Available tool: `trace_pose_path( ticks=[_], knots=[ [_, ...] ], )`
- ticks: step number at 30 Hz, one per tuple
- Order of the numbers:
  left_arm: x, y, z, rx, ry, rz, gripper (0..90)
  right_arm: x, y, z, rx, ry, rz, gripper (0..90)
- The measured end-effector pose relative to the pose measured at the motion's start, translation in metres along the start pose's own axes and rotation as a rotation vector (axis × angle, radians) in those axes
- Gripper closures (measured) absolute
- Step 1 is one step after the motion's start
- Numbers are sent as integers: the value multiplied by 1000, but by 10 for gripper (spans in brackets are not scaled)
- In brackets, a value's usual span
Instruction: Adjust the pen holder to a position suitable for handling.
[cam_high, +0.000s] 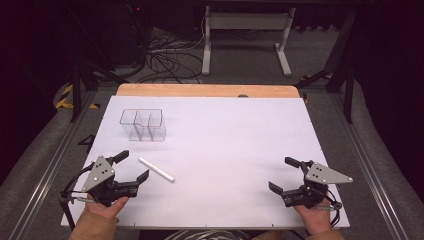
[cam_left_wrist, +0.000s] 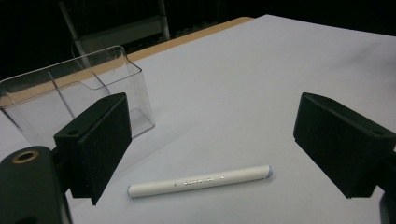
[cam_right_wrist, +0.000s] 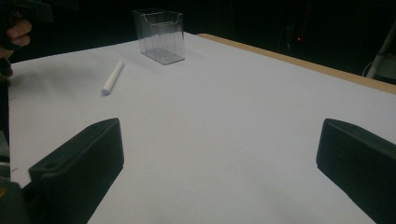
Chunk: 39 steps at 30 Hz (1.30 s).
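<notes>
Just ahead of my left claw (cam_high: 134, 165), whose jaws are standing spread, the white pen (cam_high: 156, 169) is lying flat; my right claw (cam_high: 287, 174) is also gaping, well apart from it

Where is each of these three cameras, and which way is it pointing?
High view: above the person's side, facing forward and down on the table; shows both hands with the left gripper and right gripper.
Left gripper view: rides that gripper, facing the white pen between its open fingers.
Right gripper view: low, looking across the table.
All share pen and clear organizer.
</notes>
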<state>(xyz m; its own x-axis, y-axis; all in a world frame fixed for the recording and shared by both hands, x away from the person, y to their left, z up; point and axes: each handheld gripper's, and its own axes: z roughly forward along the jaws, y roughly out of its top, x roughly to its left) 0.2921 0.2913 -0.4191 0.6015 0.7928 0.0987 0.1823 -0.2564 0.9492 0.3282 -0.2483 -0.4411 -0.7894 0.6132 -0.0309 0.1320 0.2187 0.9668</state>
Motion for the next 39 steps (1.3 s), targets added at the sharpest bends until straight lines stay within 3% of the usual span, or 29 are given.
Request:
trace_pose_path(
  ticks=[1, 10, 22, 39],
  knots=[
    [1, 1, 0, -2, 5, 17, 126, 0, 0, 0, -1, 0, 0, 15],
    [5, 8, 1, 26, 39, 11, 171, 0, 0, 1, -4, 9, 0, 17],
    [19, 24, 8, 28, 3, -20, 189, 2, -2, 3, 4, 20, 2, 17],
    [34, 40, 22, 54, 4, 6, 196, 4, -5, -2, 0, 21, 10, 17]
  ],
)
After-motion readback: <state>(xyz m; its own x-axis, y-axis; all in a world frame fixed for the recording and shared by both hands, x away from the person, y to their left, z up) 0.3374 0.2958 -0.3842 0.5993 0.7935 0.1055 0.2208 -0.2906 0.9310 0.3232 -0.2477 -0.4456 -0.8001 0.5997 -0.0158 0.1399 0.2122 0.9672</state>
